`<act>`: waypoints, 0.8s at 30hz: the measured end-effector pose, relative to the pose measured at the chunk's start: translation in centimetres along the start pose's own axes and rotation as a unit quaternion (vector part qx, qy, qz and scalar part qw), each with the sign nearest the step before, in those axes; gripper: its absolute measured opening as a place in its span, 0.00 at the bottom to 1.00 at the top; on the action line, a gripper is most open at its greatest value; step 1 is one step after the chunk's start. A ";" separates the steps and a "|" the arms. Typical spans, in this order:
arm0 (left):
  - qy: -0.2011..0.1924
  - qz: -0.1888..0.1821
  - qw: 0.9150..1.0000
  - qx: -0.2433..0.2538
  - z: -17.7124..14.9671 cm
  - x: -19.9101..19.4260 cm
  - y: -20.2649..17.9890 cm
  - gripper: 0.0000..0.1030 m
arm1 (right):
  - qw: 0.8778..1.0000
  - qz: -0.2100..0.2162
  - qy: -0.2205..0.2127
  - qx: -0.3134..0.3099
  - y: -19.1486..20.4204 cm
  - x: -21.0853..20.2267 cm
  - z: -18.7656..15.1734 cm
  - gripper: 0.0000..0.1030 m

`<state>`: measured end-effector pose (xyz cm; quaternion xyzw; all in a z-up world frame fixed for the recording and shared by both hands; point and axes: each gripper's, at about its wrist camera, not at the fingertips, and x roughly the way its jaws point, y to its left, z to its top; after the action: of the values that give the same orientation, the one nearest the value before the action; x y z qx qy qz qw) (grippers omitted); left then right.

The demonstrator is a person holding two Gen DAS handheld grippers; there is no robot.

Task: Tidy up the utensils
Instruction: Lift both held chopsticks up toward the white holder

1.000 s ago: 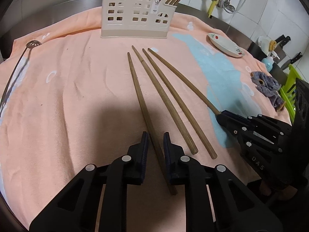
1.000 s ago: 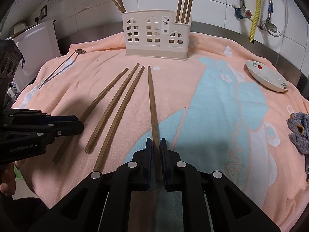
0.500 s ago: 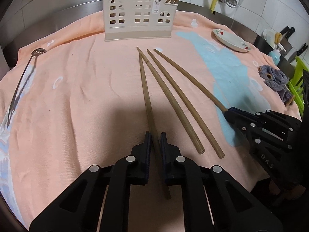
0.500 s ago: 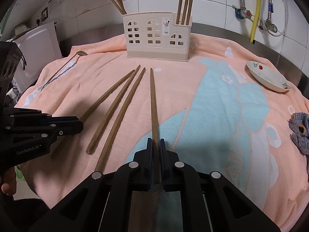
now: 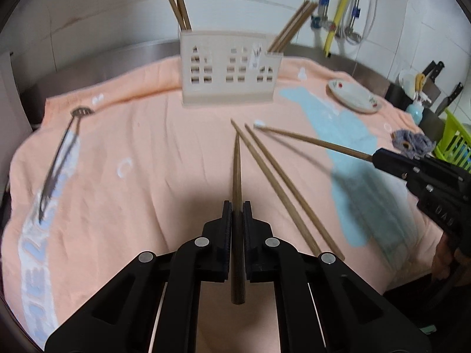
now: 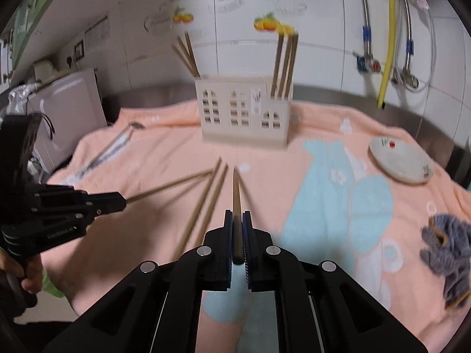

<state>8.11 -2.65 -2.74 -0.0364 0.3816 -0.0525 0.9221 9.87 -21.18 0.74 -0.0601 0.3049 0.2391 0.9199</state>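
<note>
Chopsticks already stand in the far utensil holder (image 5: 229, 67): a pair at its left end, several at its right. Your left gripper (image 5: 237, 206) is clamped on one chopstick (image 5: 236, 170), and your right gripper (image 6: 237, 216) pinches another chopstick (image 6: 236, 194); both look raised off the peach towel (image 5: 147, 153). Two loose chopsticks (image 5: 273, 176) remain between them, and a slotted spoon (image 5: 61, 147) lies far left.
</note>
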 end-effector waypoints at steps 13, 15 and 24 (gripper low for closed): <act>-0.066 -0.010 0.998 0.013 3.8 -2.5 1.4 0.06 | 0.999 0.036 -0.039 -0.010 0.0 -1.2 7.1 0.06; -0.069 -0.020 0.997 0.009 4.5 -2.7 1.8 0.06 | 0.998 0.035 -0.045 -0.016 -0.1 -1.3 8.4 0.06; -0.087 -0.040 0.995 0.023 8.8 -3.4 2.4 0.06 | 0.996 0.019 -0.070 -0.043 -1.8 -2.7 16.6 0.06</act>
<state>12.16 0.38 5.58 -0.0344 0.2969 -0.0944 0.9496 17.64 -19.61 15.63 -0.0771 0.2299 0.2727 0.9310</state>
